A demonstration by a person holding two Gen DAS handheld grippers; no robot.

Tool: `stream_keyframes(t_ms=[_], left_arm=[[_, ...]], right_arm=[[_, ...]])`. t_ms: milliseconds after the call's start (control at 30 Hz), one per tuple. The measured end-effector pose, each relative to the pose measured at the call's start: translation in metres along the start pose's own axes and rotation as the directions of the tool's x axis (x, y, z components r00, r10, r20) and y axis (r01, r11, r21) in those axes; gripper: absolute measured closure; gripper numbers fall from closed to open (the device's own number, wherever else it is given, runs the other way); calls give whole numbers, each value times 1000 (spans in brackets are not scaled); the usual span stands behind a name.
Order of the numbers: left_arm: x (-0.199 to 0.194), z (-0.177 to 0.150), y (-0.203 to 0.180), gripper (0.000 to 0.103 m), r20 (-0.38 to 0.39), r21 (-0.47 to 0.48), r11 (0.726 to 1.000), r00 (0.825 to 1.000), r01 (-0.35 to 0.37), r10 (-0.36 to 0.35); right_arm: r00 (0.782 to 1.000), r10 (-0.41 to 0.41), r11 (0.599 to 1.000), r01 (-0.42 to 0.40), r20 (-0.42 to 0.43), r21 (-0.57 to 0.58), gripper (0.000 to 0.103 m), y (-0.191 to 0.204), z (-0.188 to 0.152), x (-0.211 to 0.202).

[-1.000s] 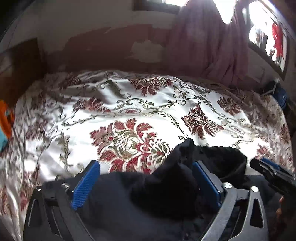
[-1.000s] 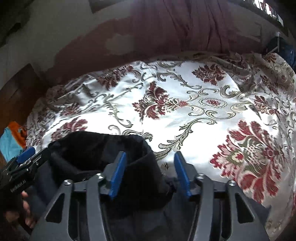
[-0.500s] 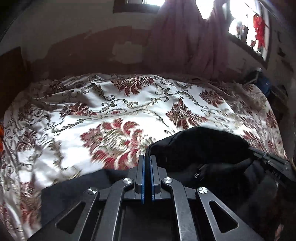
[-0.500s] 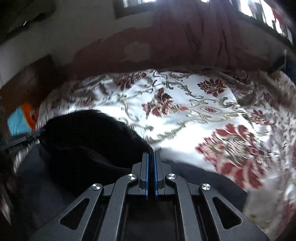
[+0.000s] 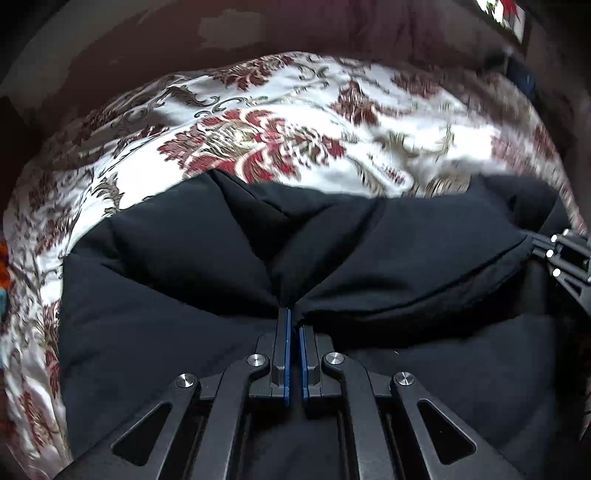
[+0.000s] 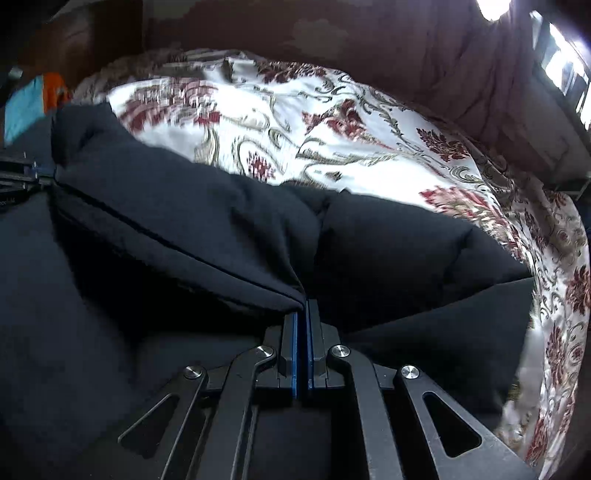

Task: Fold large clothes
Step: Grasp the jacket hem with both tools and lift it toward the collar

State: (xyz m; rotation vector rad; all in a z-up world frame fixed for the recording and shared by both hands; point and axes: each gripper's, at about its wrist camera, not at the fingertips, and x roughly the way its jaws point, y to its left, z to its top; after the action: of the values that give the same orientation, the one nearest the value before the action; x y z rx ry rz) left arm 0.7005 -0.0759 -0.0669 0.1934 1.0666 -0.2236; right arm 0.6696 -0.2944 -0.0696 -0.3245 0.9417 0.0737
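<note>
A large black garment lies on the bed over the floral bedspread. My left gripper is shut on a pinch of the garment's edge, and the cloth fans out taut from its tips. My right gripper is shut on another part of the same garment, whose hemmed edge runs left to the other gripper. The right gripper also shows at the right edge of the left wrist view. The cloth between the two grippers is stretched.
The white, red and gold bedspread covers the bed beyond the garment. A dark headboard and wall stand behind, with a pink curtain and a bright window at right. An orange and blue item lies at left.
Both grippers went from open around the black cloth to shut on it. They have since lifted and spread the garment, which now fills more of both views.
</note>
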Motion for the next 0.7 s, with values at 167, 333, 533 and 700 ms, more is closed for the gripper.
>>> stream_keyframes(t_ms=[167,333,533,700], left_arm=[[8,-1,-6,97,31,24,999,999,-21,21],[-28,-9,15,87,114,-4,996,990,89,-88],[-86,-11,21,79,323,26,987,933,160,-160],[-79,34,5,51,384,-77,954,892,288,-238]], right_arm=[[998,32,999,-33,48,31,98,-3,-1,-14],[970,191,962,-216,151,169,90,-44,-6,-66],[918,275,886,-358,287,296,64,-68,24,-84],[866,440,759,-500,236,417,85,-47,48,-33]])
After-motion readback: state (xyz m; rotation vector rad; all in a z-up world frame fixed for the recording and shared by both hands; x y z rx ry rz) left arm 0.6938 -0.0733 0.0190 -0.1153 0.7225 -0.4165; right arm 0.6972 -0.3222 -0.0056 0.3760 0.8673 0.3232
